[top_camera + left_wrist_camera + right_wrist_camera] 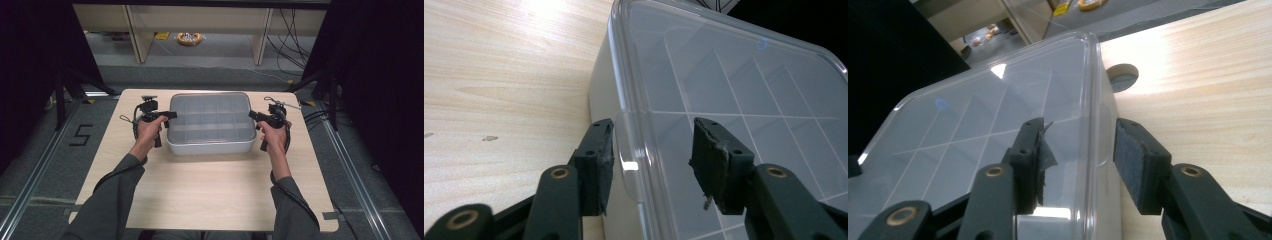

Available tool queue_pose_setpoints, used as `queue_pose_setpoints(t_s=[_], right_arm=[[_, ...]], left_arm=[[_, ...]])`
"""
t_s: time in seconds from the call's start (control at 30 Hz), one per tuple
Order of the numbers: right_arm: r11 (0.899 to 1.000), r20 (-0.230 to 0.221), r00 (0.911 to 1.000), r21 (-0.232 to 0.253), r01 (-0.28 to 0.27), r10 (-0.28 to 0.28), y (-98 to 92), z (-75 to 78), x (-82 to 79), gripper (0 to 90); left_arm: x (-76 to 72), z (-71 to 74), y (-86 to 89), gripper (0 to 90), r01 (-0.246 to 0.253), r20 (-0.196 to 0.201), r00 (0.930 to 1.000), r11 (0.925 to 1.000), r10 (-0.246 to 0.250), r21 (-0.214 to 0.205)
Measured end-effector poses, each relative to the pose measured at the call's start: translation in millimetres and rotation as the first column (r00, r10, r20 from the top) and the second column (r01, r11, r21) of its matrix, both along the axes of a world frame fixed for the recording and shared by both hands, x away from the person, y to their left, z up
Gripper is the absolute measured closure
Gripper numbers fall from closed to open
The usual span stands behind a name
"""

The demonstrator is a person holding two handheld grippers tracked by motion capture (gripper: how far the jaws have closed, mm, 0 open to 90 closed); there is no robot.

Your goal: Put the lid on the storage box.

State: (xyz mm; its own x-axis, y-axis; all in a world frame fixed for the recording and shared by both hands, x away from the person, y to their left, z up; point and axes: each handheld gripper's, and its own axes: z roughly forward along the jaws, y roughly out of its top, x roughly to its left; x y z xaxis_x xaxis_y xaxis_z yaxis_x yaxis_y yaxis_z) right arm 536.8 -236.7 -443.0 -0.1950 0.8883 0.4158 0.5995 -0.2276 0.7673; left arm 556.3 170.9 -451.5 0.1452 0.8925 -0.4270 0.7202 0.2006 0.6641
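A white compartment box [210, 146] with a clear lid [210, 117] stands at the far middle of the wooden table [215, 190]. My left gripper [169, 115] is at the box's left edge, open. In the left gripper view this gripper [651, 135] has its jaws on either side of the lid's rim and its small clear tab [631, 150]. My right gripper [253, 115] is at the box's right edge, also open. In the right gripper view it [1080, 135] straddles the lid [998, 115] edge, one jaw over the lid and one outside the wall. The compartments look empty.
Bare tabletop lies in front of the box and at both sides. A round hole [1122, 74] is in the table near the box's far right corner. Beyond the table are floor, wooden furniture legs [136, 35], a yellow object [189, 38] and cables [295, 35].
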Motion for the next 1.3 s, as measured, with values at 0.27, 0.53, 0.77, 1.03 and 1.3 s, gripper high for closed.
queue_pose_setpoints(t_s=[0.27, 0.53, 0.77, 1.03, 1.3], right_arm=[[1.000, -0.005, 0.9999, 0.008, -0.017, 0.017, -4.2, 6.3, -14.9, 54.0], [0.998, 0.000, 0.9984, 0.031, -0.056, 0.056, -4.6, 5.8, -34.5, 53.2], [0.995, -0.019, 0.9977, 0.079, -0.063, 0.065, -5.0, 12.5, -52.4, 49.0], [0.993, 0.001, 0.9946, 0.058, -0.104, 0.104, -12.5, 12.4, -79.3, 44.4], [0.990, 0.020, 0.9909, 0.035, -0.134, 0.133, -17.8, 7.9, -101.5, 41.7]], left_arm=[[3.9, -1.1, -0.7, 51.2, -0.002, 0.011, 0.9999, 0.9999, 0.002, -0.013], [8.0, -1.3, 0.1, 51.8, -0.012, 0.022, 0.9997, 0.9999, 0.012, -0.009], [1.7, 11.9, 7.5, 39.5, -0.029, 0.039, 0.9988, 0.9970, 0.031, -0.071], [-35.7, 27.5, 21.2, 36.5, 0.060, 0.084, 0.9948, 0.9981, -0.058, -0.017], [-90.7, 25.0, 28.9, 35.7, 0.154, 0.112, 0.9816, 0.9879, -0.155, 0.012]])
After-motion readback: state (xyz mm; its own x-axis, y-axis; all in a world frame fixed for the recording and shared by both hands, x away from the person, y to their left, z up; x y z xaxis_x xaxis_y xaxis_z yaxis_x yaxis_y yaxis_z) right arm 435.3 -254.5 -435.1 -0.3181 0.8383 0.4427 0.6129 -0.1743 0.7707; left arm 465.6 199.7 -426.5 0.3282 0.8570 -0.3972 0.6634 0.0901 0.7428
